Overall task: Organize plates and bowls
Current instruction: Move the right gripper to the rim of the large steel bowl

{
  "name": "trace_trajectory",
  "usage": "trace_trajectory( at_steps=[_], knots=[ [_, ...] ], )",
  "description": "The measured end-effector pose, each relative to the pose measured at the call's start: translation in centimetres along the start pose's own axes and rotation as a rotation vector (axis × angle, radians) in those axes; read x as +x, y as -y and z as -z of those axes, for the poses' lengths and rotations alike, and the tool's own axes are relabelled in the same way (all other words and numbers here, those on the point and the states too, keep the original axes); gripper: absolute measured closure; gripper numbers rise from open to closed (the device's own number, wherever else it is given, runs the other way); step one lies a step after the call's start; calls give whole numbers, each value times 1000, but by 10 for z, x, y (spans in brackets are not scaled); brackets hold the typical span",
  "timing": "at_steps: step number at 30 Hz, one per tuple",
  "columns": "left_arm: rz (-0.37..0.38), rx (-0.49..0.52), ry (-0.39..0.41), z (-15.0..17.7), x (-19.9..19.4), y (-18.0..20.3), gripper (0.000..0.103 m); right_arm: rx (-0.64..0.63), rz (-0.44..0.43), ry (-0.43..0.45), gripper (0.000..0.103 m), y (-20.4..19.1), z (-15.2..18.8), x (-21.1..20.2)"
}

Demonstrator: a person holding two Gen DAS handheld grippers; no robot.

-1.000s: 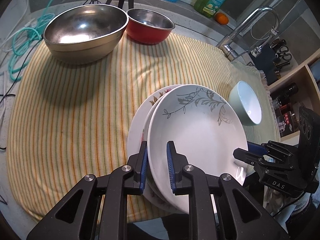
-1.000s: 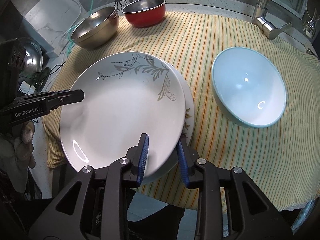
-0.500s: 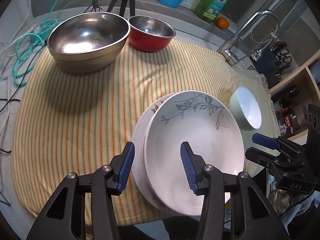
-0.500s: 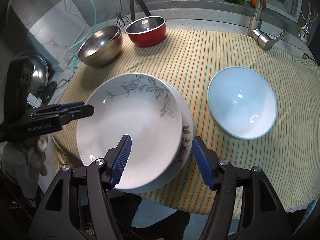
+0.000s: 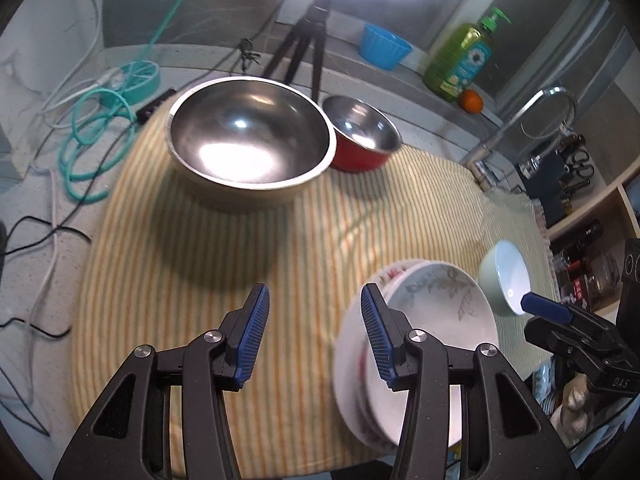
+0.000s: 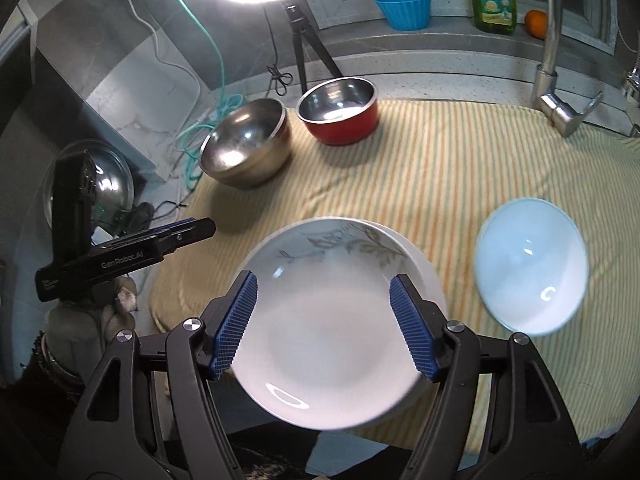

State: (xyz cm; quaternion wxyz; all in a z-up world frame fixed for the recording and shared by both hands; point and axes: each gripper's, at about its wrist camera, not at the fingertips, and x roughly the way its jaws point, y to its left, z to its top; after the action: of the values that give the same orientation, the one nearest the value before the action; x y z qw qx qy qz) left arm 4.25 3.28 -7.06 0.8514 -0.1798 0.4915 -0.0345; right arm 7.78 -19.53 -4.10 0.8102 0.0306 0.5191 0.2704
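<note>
Looking along the left gripper (image 5: 314,334), its fingers (image 5: 253,334) stand apart with only the striped cloth (image 5: 208,264) between them; they have just been opening, and nothing is held. The stacked plates (image 5: 436,332) lie just to the right of the right finger, one nested in the other near the desk's front edge, which suggests they were set there as a finished pile. Beyond the fingertips sit the large steel bowl (image 5: 250,148) and the red bowl (image 5: 362,138), touching or nearly so; the pale green bowl (image 5: 506,282) rests past the plates on the right. From the right gripper (image 6: 324,322), the fingers (image 6: 236,322) are spread wide, having just been opening, and the plates (image 6: 332,320) show between and below them, apparently not pressed by either pad. The pale green bowl (image 6: 530,266) lies to the right of the fingers, apart from the plates. The bowls seem not yet gathered.
</note>
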Motion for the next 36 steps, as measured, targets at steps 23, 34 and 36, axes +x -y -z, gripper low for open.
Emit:
trace_trajectory(
  at_steps=[23, 34, 36],
  knots=[
    [11, -101, 90, -77, -1, -90, 59, 61, -98, -26, 47, -50, -77, 81],
    [27, -133, 55, -99, 25, -106, 63, 142, -104, -75, 62, -40, -104, 127],
    [27, -134, 51, -101, 28, -107, 65, 142, -94, -80, 65, -39, -109, 134]
  ],
)
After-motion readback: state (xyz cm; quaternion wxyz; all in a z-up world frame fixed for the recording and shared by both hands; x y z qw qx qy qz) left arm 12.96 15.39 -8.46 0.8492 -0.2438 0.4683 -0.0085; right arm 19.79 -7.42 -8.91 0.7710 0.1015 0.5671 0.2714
